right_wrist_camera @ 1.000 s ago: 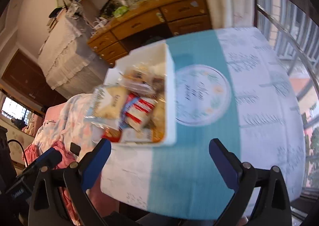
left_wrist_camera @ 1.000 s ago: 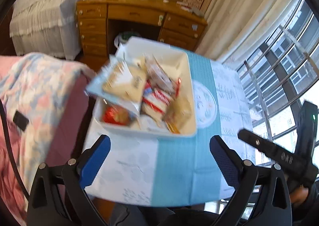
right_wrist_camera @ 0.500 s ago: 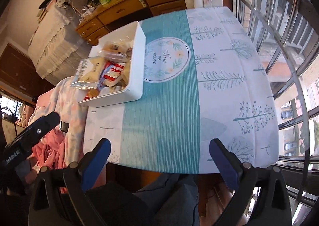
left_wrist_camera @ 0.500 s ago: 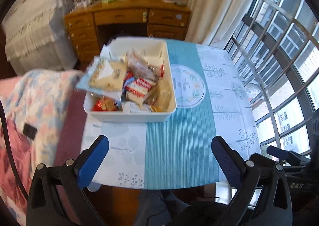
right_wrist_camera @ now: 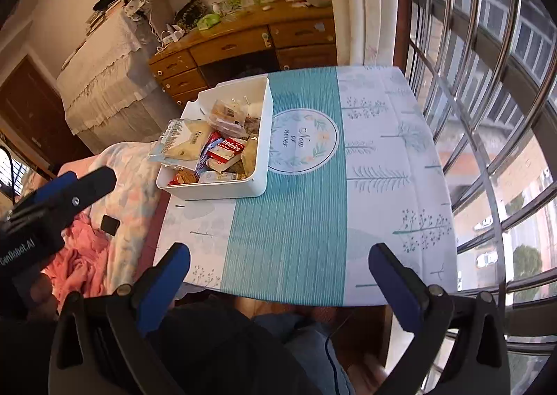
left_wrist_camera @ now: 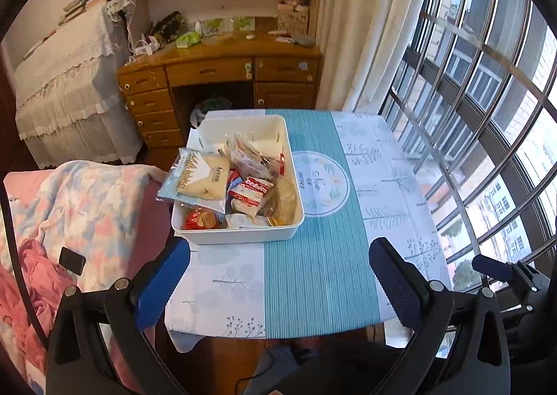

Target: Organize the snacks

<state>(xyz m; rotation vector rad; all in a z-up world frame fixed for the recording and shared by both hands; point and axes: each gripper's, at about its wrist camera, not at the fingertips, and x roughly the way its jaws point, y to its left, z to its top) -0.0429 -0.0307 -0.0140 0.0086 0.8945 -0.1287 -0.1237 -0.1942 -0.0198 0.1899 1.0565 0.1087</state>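
The bin (left_wrist_camera: 240, 238) of snacks (left_wrist_camera: 240, 186) sits on the counter's (left_wrist_camera: 313, 290) far-left part, long axis running away, ahead of the left gripper (left_wrist_camera: 278, 285), nearer than the right gripper (right_wrist_camera: 278, 281); both sets of fingers spread, empty.

Small table (left_wrist_camera: 313, 290), teal-white cloth (left_wrist_camera: 383, 186); white snack bin (left_wrist_camera: 240, 238) on left side.

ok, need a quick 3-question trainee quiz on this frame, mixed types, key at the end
1. True or false: the left hand-held gripper holds a snack.
2. The white bin sits on which side of the tablecloth? A) person's left B) window side C) centre
3. Fill in: the pale blue packet overhangs the bin's ____ rim.

Key: 1 false, both it and the right hand-held gripper are open and empty; 2 A; 3 left.
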